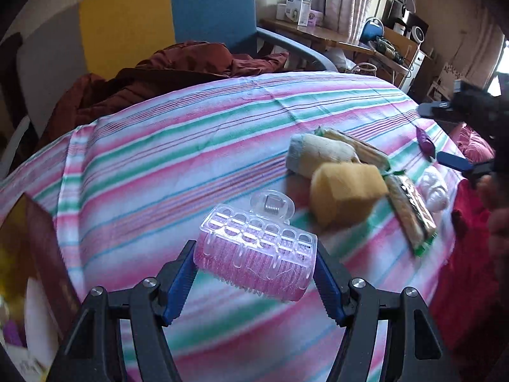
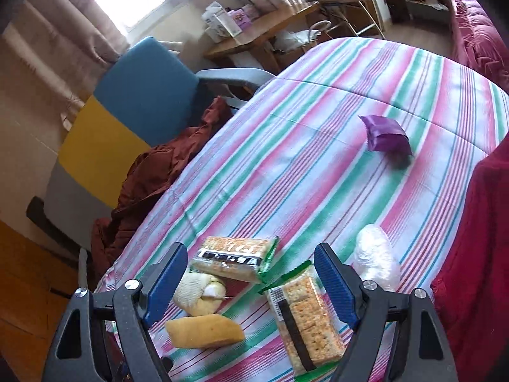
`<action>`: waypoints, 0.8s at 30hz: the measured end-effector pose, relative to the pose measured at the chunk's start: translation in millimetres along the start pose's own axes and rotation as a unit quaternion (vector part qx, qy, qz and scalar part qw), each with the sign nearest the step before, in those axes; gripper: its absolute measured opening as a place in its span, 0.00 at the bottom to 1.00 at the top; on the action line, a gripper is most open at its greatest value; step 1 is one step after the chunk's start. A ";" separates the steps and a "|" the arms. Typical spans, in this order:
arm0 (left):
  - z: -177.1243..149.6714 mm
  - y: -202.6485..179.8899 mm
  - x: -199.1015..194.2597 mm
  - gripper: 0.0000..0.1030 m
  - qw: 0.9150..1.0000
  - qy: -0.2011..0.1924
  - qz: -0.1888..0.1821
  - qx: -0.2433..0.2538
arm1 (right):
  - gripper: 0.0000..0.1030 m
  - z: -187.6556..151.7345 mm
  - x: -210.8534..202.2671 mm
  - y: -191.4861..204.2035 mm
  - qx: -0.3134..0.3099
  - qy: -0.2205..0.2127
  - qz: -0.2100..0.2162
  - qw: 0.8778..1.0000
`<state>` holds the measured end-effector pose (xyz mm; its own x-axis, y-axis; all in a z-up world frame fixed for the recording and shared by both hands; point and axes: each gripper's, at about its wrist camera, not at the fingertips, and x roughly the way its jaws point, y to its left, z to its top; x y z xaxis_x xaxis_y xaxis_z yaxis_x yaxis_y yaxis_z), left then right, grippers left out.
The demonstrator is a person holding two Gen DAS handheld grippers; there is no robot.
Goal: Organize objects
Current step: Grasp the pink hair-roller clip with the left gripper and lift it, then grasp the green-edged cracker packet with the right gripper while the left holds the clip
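Observation:
My left gripper (image 1: 254,254) is shut on a pink hair roller with a clear claw clip (image 1: 257,251) and holds it above the striped cloth (image 1: 159,172). Beyond it lie a yellow sponge (image 1: 345,192), a rolled beige sock (image 1: 315,154) and two cracker packs (image 1: 410,210). My right gripper (image 2: 251,264) is open and empty above the cracker packs (image 2: 302,315) (image 2: 232,258), with the sponge (image 2: 203,331) and sock (image 2: 197,293) at its left. A purple packet (image 2: 385,133) lies farther off. The right gripper also shows at the right edge of the left wrist view (image 1: 445,133).
A crumpled clear plastic bag (image 2: 375,261) lies right of the crackers. A red cloth (image 2: 477,238) covers the table's right edge. A brown garment (image 1: 152,76) lies on a blue chair (image 1: 210,9) behind the table. A dark red box (image 1: 47,264) stands at the left.

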<state>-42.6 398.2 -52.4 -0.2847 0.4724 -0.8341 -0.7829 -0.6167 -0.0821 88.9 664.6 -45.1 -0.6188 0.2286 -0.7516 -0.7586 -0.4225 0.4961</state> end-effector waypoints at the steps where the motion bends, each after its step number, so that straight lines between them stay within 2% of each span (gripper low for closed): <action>1: -4.7 -0.9 -6.0 0.68 1.000 -0.002 0.000 -0.003 | 0.81 -1.2 4.2 0.6 -0.005 0.009 -0.010 1.000; 4: -18.7 0.8 -25.0 0.68 1.000 -0.009 0.001 -0.012 | 0.81 -10.0 25.3 7.9 -0.046 0.055 -0.065 0.995; 6: -28.1 5.1 -40.0 0.68 1.000 -0.015 -0.004 -0.025 | 0.81 -18.9 41.8 15.0 -0.082 0.088 -0.112 0.986; 9: -37.7 11.9 -56.1 0.68 0.999 -0.024 -0.006 -0.041 | 0.80 -31.1 58.3 21.3 -0.121 0.115 -0.157 0.973; 14: -55.3 21.5 -84.4 0.68 0.998 -0.042 -0.007 -0.056 | 0.80 -43.8 74.0 23.5 -0.148 0.141 -0.194 0.959; 19: -69.6 30.9 -105.6 0.68 0.996 -0.060 -0.003 -0.070 | 0.80 -52.7 77.2 23.7 -0.162 0.142 -0.208 0.954; 22: -77.8 38.0 -114.9 0.68 0.994 -0.066 0.000 -0.082 | 0.65 -57.9 74.8 28.4 -0.178 0.134 -0.203 0.953; 24: -83.6 42.1 -121.2 0.68 0.994 -0.069 0.002 -0.090 | 0.50 -60.7 72.0 30.7 -0.183 0.127 -0.200 0.954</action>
<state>5.1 262.3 -0.3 -0.3706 0.5445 -0.7524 -0.6743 -0.7149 -0.1852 33.4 614.9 -110.4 -0.1890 0.2358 -0.9532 -0.7725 -0.6350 -0.0039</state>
